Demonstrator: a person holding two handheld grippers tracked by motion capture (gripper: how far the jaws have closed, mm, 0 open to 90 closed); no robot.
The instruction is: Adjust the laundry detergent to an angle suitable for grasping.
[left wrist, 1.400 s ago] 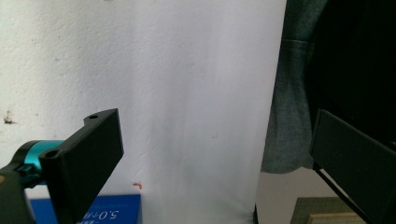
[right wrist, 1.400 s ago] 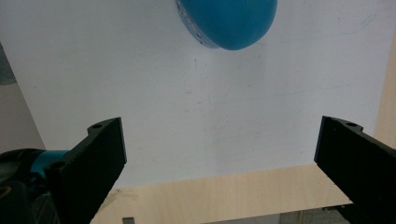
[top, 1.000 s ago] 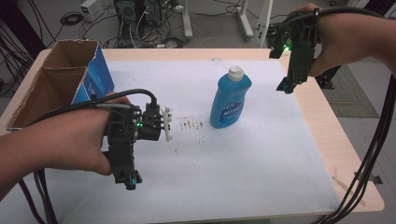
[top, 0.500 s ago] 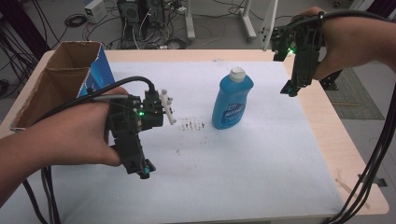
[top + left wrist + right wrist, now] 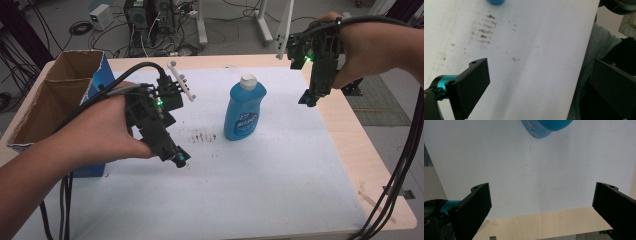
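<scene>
Pale wooden worktop [image 5: 350, 145] under smudged white sheet [image 5: 260, 180]; glossy blue soap bottle [image 5: 244, 112] upright mid-sheet. Left claw [image 5: 179, 159] spread, now nearer bottle; right claw [image 5: 307, 99] spread, hovering beside bottle.

Lab: floor cables [image 5: 75, 27], equipment racks [image 5: 145, 15]

A blue bottle [image 5: 244, 114] with a white cap [image 5: 248, 81] is standing at centre frame. Dark brown smudges [image 5: 202, 137] are speckling the white sheet [image 5: 260, 190]. A brown-and-blue box [image 5: 55, 102] is sitting at left.
</scene>
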